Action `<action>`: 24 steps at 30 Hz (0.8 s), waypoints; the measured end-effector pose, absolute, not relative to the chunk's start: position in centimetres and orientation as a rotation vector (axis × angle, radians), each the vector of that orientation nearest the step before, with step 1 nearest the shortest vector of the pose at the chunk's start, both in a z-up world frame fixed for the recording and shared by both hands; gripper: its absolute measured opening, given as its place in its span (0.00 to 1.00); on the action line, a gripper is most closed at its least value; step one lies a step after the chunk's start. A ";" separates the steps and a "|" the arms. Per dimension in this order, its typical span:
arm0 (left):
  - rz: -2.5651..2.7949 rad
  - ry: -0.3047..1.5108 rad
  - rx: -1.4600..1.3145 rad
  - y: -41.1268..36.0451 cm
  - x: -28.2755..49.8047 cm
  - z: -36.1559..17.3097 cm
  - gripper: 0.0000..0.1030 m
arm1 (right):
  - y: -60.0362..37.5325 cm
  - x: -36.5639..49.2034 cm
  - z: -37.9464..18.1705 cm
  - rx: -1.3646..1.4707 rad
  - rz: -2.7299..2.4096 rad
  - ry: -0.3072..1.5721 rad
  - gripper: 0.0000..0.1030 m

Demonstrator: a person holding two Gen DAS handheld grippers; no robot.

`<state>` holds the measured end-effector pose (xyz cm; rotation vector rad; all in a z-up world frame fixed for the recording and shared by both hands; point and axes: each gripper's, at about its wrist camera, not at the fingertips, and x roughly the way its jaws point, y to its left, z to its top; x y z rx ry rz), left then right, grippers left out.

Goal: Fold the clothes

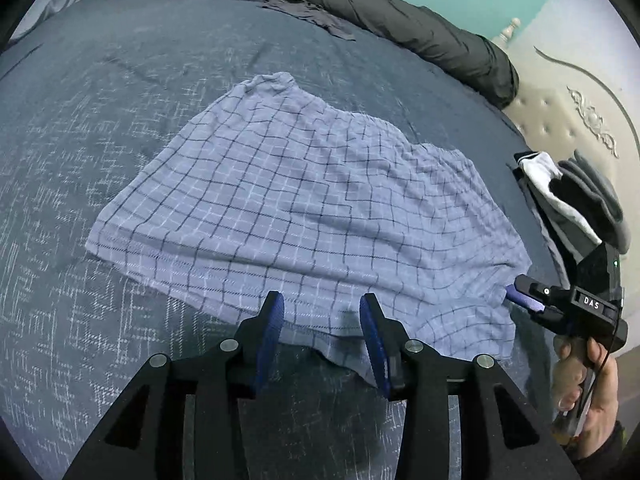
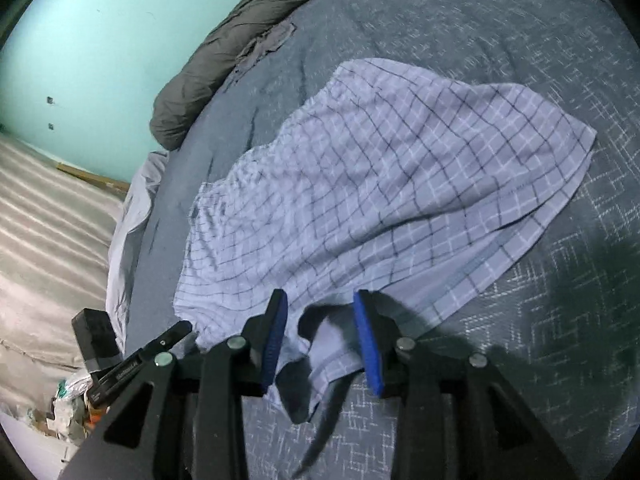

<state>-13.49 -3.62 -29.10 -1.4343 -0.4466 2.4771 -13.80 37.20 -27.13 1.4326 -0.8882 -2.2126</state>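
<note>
A light blue checked garment [image 1: 304, 200] lies spread on the dark blue patterned bed cover [image 1: 100, 140]; it also shows in the right wrist view [image 2: 384, 168]. My left gripper [image 1: 322, 320] is open, its blue pads just over the garment's near hem, holding nothing. My right gripper [image 2: 320, 320] is open over the garment's near corner, where the cloth bunches between its fingers. In the left wrist view the right gripper [image 1: 524, 296] sits at the garment's right corner, its tip touching the cloth.
A dark grey rolled duvet [image 1: 360, 8] lies along the far side of the bed. Dark and white clothes [image 1: 572, 200] are piled at the right bed edge by a cream headboard [image 1: 560, 112]. The bed's left edge and floor [image 2: 52, 220] show in the right wrist view.
</note>
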 end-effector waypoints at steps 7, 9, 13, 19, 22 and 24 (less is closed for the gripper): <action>2.459 -0.398 -1.466 -3.4 -14.0 -29.8 0.06 | 37.9 -14.2 -28.1 1.438 -2.227 -0.941 0.04; 2.459 -0.393 -1.473 -3.5 -14.0 -30.1 0.00 | 38.1 -14.2 -28.0 1.429 -2.234 -0.945 0.01; 2.463 -0.378 -1.475 -3.5 -14.0 -30.2 0.00 | 38.3 -13.7 -27.8 1.416 -2.243 -0.949 0.00; 2.475 -0.362 -1.481 -3.7 -13.2 -30.0 0.00 | 38.9 -13.0 -27.5 1.405 -2.240 -0.964 0.00; 2.492 -0.355 -1.458 -3.6 -12.8 -29.3 0.00 | 39.3 -13.0 -27.5 1.371 -2.197 -1.039 0.01; 2.495 -0.331 -1.428 -3.0 -12.5 -28.5 0.00 | 39.2 -13.2 -27.6 1.392 -2.167 -1.060 0.03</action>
